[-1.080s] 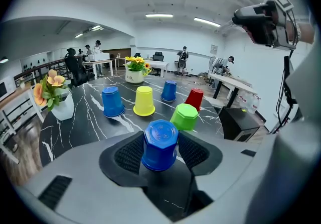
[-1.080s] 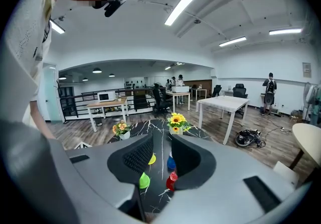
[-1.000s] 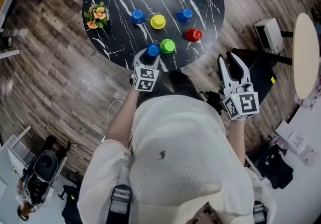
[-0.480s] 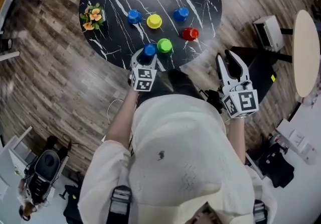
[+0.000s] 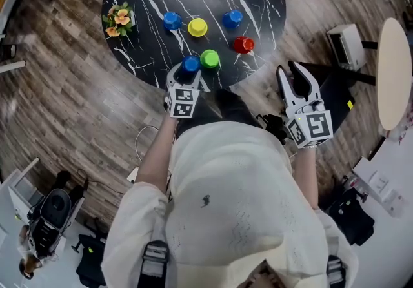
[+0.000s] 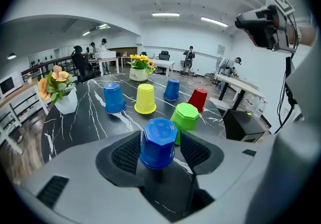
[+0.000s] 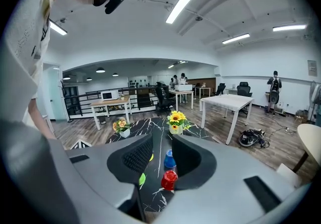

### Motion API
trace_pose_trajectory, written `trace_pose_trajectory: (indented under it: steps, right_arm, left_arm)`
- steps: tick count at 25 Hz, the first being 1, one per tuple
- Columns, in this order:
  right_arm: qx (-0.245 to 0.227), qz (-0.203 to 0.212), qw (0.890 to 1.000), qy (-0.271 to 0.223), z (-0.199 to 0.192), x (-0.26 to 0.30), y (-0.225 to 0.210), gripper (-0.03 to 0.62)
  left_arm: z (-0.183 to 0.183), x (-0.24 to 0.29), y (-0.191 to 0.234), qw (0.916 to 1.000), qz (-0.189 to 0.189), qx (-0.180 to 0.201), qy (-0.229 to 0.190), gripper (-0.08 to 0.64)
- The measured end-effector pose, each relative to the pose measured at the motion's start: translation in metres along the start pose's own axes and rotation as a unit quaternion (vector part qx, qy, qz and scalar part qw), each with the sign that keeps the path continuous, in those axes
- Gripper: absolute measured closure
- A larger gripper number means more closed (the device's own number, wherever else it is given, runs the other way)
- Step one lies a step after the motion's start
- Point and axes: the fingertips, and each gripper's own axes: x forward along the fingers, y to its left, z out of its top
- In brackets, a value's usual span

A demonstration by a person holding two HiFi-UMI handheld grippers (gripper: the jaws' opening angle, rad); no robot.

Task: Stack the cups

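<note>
1. Plainly, no stack exists yet: six upturned plastic cups stand singly on the black marble-patterned round table [image 6: 85,122].
2. The left claw [image 6: 159,135] has its jaws at their widest, either side of the nearest small blue plastic cup [image 6: 158,142], which stands on the table near its edge; the pads flank it without seeming to press, so it is not gripped.
3. Just beyond that claw and slightly to its right stands the green cup [image 6: 185,120], touching or nearly touching the blue one; farther out are the yellow cup [image 6: 145,98], two more blue cups and the red cup [image 6: 198,100].
4. The right claw [image 7: 161,152] hangs off the table's edge, jaws partly apart and empty, with the red cup well ahead of it.
5. The step in hand looks like the first pick-up. Next, the left claw would need to close squarely on the blue cup, lift it clear and lower it over the green neighbour without knocking that one.
6. Against the earlier head view, the left jaws have just been opening round the blue cup; the cups keep the same arrangement, and both claws sit much where they were.
</note>
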Motion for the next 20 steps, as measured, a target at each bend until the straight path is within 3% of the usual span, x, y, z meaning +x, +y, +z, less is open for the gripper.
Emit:
trace_pose_trajectory:
  steps: [9, 15, 20]
  right_arm:
    - [0.001, 0.042, 0.999, -0.003, -0.001, 0.023, -0.017, 0.457]
    - [-0.011, 0.069, 0.997, -0.019, 0.012, 0.043, -0.028, 0.457]
    - [-0.020, 0.091, 0.996, -0.013, 0.009, 0.068, -0.039, 0.457]
  left_arm:
    - [0.015, -0.028, 0.004, 0.9984, 0.042, -0.028, -0.024, 0.304]
    - [0.048, -0.059, 0.007, 0.9922, 0.078, -0.063, -0.074, 0.304]
    - [0.082, -0.080, 0.008, 0.9855, 0.100, -0.072, -0.117, 0.304]
